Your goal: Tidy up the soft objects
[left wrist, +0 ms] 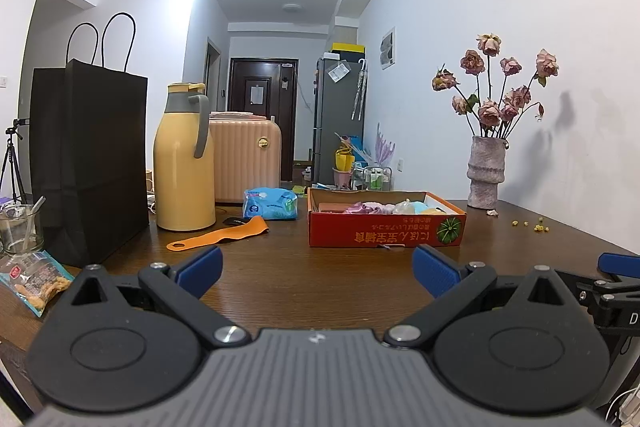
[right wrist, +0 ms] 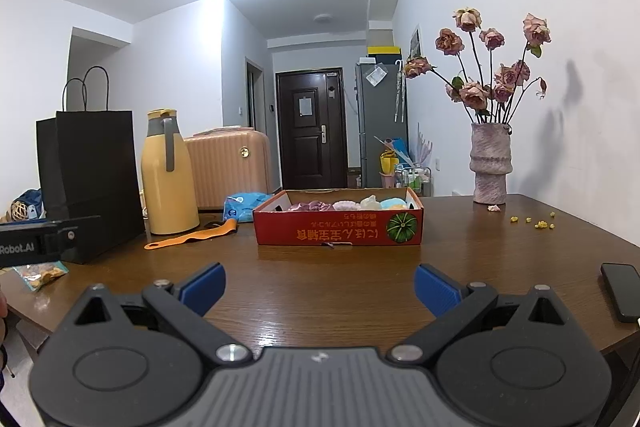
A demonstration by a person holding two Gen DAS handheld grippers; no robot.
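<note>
Claws, left point(left wrist: 316, 269) and right point(right wrist: 319, 287), both spread wide, holding nothing; bare table point(right wrist: 340, 283) up to red box point(right wrist: 338, 229).

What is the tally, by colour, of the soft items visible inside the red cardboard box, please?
Soft items in the red cardboard box, as seen in the right wrist view; anything hidden behind its wall is not counted:
Purple: 1
Pale pink: 1
Translucent whitish: 1
Light blue: 1
Total: 4
</note>
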